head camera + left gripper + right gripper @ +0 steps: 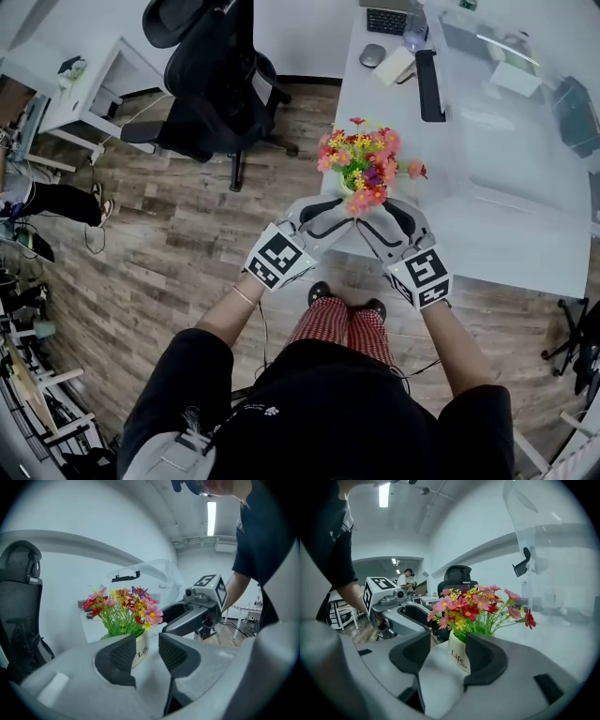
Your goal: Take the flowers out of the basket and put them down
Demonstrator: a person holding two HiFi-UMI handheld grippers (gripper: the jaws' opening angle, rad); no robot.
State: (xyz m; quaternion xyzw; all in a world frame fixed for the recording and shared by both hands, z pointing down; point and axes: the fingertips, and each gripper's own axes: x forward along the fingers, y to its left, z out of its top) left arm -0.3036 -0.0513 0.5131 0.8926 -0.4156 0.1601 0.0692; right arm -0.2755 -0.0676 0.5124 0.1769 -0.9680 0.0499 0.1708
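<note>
A bunch of red, pink and yellow flowers (364, 165) stands in a white pot (141, 649) printed "Life", near the front edge of the white table (506, 244). In the head view the blooms hide the pot. My left gripper (322, 216) is just left of the pot and my right gripper (395, 221) just right of it, and both point at it. In the left gripper view the jaws (146, 651) stand partly apart with the pot beyond them, untouched. The right gripper (447, 656) is likewise partly apart, with the pot (460, 656) seen in its gap and not pressed.
A black office chair (211, 75) stands on the wood floor left of the table. At the table's far end are a keyboard (386, 19), a mouse (372, 54), a black bar (429, 84) and a clear plastic cover (506, 84). My feet are under the front edge.
</note>
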